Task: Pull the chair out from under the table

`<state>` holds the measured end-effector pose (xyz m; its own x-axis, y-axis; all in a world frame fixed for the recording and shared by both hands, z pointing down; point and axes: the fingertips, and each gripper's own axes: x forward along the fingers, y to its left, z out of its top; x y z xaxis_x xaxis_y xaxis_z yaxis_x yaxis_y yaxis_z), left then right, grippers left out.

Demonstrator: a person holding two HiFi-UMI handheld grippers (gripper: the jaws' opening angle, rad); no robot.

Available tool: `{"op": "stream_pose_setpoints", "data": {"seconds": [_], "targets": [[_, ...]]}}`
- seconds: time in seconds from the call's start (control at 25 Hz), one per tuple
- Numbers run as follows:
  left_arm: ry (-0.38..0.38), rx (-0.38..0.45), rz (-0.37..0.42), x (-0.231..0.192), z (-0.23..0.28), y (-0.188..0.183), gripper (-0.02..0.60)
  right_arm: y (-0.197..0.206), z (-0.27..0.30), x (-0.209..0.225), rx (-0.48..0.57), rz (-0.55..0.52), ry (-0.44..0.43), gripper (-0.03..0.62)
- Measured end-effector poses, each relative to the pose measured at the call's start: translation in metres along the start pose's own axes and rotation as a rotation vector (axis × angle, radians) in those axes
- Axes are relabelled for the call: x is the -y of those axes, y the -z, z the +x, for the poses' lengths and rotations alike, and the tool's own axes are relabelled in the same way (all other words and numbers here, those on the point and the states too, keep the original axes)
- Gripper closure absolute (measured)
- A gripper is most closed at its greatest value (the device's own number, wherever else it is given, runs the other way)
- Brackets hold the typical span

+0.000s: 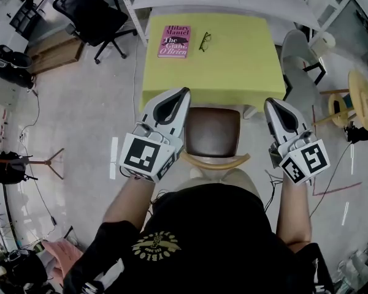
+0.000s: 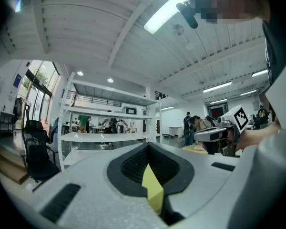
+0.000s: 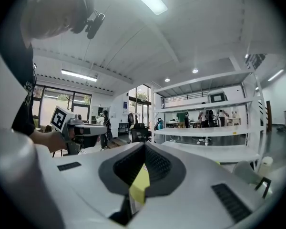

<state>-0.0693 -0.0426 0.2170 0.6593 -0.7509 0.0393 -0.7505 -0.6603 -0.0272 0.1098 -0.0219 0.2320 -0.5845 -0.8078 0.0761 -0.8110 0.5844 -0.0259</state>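
Person's black shirt (image 1: 214,225) fills the foreground. Left hand-held gripper (image 1: 183,95), jaws pressed together on nothing, flanks the chair (image 1: 212,132), which sits partly under the yellow table (image 1: 233,72); right hand-held gripper (image 1: 270,105) is likewise closed, empty.

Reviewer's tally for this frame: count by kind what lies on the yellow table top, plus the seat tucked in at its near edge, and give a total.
Book: 1
Pair of glasses: 1
Chair with brown seat: 1
Total: 3
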Motion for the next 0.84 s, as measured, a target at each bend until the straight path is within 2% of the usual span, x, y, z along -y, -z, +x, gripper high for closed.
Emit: {"op": "stream_pose_setpoints", "data": {"seconds": [0.28, 0.56, 0.84], "targets": [[0.072, 0.006, 0.011, 0.017, 0.006, 0.004, 0.572, 0.004, -0.006, 0.006, -0.003, 0.005, 0.025, 0.583], [0.073, 0.012, 0.009, 0.019, 0.010, 0.003, 0.572, 0.007, -0.016, 0.008, -0.010, 0.003, 0.039, 0.583], [0.100, -0.018, 0.009, 0.023, 0.023, 0.016, 0.572, 0.010, -0.014, 0.020, -0.009, 0.022, 0.056, 0.583]]}}
